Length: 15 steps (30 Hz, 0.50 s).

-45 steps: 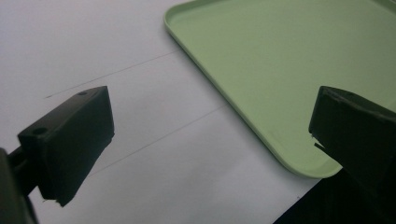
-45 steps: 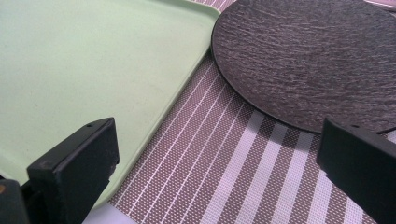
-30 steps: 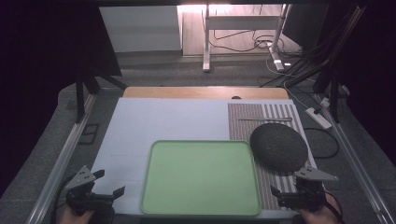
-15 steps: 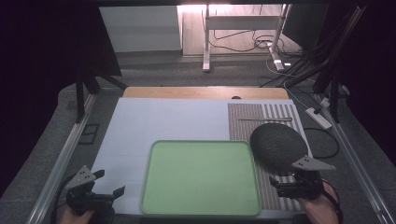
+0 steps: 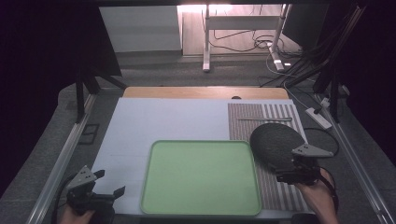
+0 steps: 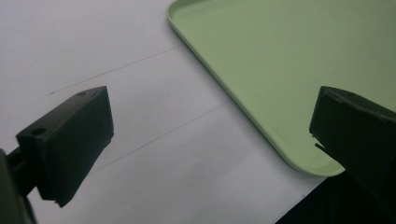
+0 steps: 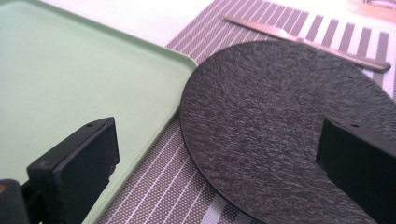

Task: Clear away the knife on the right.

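Note:
A light green tray (image 5: 201, 177) lies empty at the front middle of the white table. To its right a round black textured plate (image 5: 273, 140) rests on a grey striped placemat (image 5: 280, 196), its left rim close to the tray's corner. My right gripper (image 5: 287, 165) hovers open over the plate's near edge. In the right gripper view the plate (image 7: 280, 107) lies between the wide-apart jaws, and the tray (image 7: 70, 74) is at the left. My left gripper (image 5: 109, 183) is open at the front left, with the tray's corner (image 6: 289, 56) ahead of it.
A metal knife (image 5: 264, 119) lies across the far end of the placemat, behind the plate. The white table top (image 5: 159, 121) stretches behind the tray. Metal rails run along both table sides, and cables lie on the floor beyond.
My right gripper has moved away from the table's front edge and up to the plate's near rim. The left gripper has stayed in place.

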{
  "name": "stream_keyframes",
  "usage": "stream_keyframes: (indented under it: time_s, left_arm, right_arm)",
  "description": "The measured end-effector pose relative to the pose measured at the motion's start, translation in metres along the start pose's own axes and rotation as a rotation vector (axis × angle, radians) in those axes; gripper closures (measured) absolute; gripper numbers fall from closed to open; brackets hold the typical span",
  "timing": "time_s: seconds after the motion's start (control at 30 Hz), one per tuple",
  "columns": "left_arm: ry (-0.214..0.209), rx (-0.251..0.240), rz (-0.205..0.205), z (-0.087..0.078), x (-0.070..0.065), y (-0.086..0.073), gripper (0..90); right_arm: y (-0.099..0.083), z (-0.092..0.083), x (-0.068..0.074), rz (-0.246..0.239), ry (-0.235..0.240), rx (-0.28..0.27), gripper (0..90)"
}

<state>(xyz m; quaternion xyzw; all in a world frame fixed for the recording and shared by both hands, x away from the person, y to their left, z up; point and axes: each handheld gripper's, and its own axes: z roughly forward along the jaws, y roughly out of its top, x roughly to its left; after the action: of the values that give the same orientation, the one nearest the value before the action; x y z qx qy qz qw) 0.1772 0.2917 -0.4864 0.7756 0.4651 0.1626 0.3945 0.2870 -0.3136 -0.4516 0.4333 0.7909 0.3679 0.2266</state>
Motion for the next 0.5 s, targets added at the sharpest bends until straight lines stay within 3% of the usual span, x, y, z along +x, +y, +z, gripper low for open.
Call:
stream_keyframes:
  time_s: [0.4,0.5]
  left_arm:
    - [0.000,0.001,0.002,0.000,0.000,0.000,0.7]
    - [-0.001,0.001,0.001,0.000,0.000,0.000,0.7]
  right_arm:
    - [0.014,0.025,-0.009,0.031,-0.002,0.062,0.0]
    - [0.018,0.034,-0.012,0.011,-0.023,0.079,0.0]
